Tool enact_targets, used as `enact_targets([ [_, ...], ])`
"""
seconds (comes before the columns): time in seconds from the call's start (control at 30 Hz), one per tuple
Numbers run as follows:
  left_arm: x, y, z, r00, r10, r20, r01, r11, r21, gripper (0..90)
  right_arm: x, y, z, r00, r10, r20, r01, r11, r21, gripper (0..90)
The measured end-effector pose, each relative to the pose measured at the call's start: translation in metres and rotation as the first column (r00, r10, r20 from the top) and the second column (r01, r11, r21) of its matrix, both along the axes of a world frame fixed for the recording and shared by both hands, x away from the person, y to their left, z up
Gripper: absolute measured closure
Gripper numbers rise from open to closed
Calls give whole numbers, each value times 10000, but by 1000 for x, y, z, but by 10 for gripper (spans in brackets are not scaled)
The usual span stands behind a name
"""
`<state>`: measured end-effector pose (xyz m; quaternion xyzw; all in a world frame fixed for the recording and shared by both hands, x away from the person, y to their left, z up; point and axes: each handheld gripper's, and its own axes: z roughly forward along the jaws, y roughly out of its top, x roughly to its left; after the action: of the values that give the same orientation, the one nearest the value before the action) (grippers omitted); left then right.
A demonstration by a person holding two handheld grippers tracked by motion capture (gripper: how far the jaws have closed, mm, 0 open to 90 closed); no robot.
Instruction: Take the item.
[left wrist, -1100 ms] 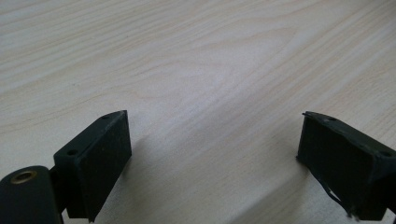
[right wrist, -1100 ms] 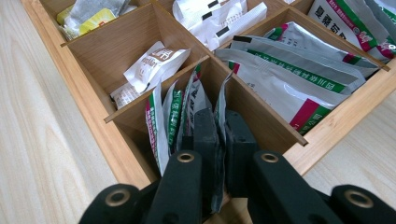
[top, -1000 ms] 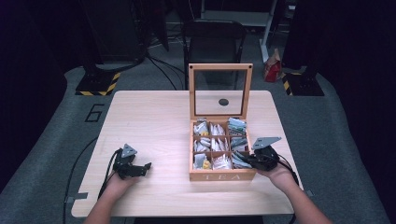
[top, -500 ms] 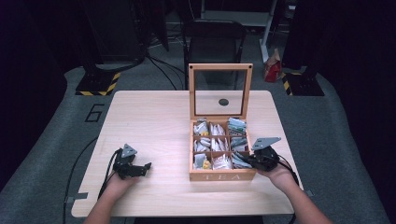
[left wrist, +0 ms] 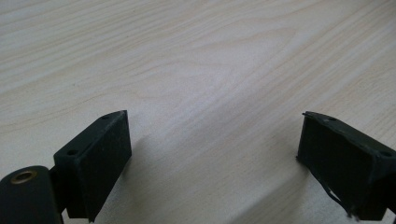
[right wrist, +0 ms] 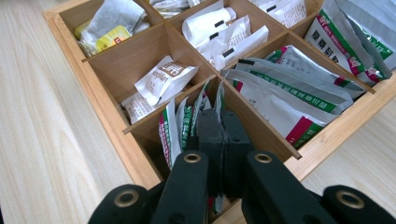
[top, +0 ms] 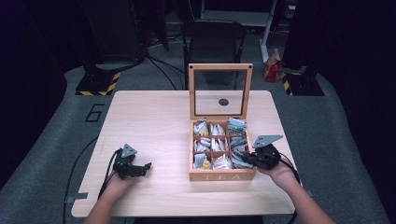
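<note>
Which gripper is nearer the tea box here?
Right. The right gripper is at the tea box, its jaws down among the packets in a near corner compartment. The left gripper rests open on the table, well apart.

- We see broad bare table [top: 154, 121] left of the tea box [top: 222, 176]; our left gripper [top: 145, 166] rests there, jaws wide apart, with open room around it.
- The upright glass lid [top: 220, 90] walls off the box's far side.
- Inside, wooden dividers [right wrist: 163, 109] and packed sachets [right wrist: 285, 88] crowd every compartment; our right gripper [right wrist: 223, 135] sits wedged among sachets in the corner one.
</note>
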<state>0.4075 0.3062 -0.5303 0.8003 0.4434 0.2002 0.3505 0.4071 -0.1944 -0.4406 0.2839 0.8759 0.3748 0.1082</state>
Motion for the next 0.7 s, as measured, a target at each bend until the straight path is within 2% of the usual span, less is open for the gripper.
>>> enact_targets([
  [0.4, 0, 0, 0, 10000, 2, 2, -2, 10000, 1, 93, -2, -2, 18, 9999, 57, 116, -58, 9999, 113, 897],
  [0.7, 0, 0, 0, 10000, -10, 7, 10, 10000, 6, 93, -3, -5, 30, 9997, -81, 232, 70, 9989, 468, 897],
])
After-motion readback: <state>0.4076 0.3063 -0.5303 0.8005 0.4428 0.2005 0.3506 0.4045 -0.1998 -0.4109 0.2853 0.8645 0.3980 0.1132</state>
